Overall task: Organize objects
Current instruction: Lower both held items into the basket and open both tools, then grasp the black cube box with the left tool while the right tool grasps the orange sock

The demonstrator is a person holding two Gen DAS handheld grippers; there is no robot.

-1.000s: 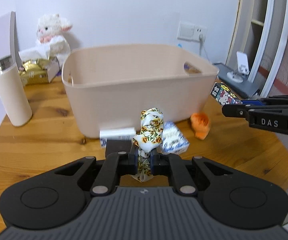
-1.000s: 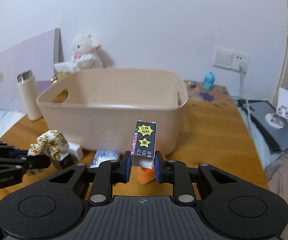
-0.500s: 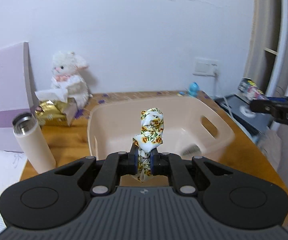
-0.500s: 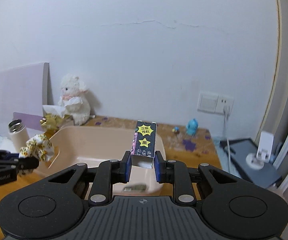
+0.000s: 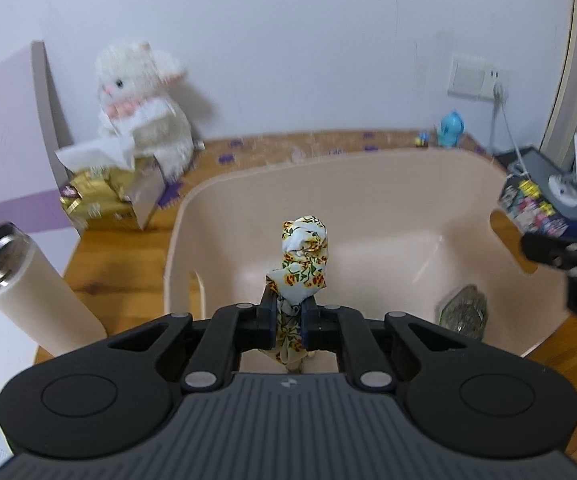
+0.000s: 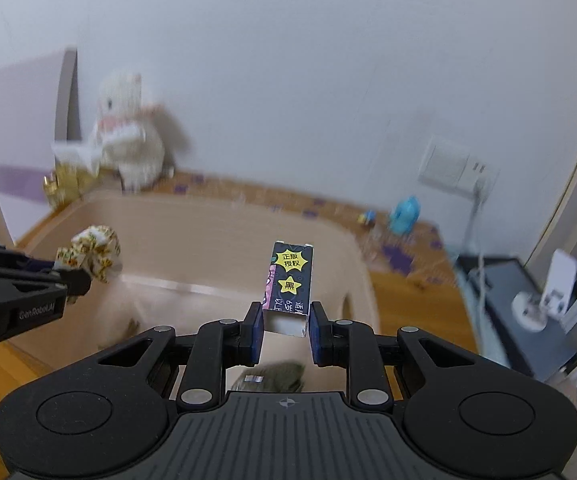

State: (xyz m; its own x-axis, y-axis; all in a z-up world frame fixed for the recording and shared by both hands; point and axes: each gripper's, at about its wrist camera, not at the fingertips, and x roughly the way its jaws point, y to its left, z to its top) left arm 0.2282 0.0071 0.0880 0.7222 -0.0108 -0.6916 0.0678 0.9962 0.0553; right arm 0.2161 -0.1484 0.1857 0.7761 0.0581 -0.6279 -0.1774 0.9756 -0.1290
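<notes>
My left gripper (image 5: 288, 322) is shut on a bunched floral cloth (image 5: 303, 256) and holds it upright over the open beige bin (image 5: 180, 216). My right gripper (image 6: 286, 334) is shut on a dark printed box with yellow stars (image 6: 290, 280), also above the bin (image 6: 208, 220). A dark hexagonal item (image 5: 464, 312) lies on the bin's floor at the right. In the left wrist view the right gripper (image 5: 556, 258) reaches in over the bin's right handle with the box (image 5: 528, 204). In the right wrist view the left gripper (image 6: 74, 280) and cloth (image 6: 92, 252) hang over the bin's left side.
A white plush toy (image 5: 140, 108) and a gold tissue box (image 5: 100, 196) stand behind the bin on the left. A beige thermos (image 5: 28, 292) stands close to the bin's left wall. At the back right are a small blue figure (image 5: 450, 128), a wall socket (image 5: 474, 78) and a dark device (image 5: 544, 176).
Both grippers rose from table level in front of the bin and now hang over its opening, closer to it. Each still grips its object.
</notes>
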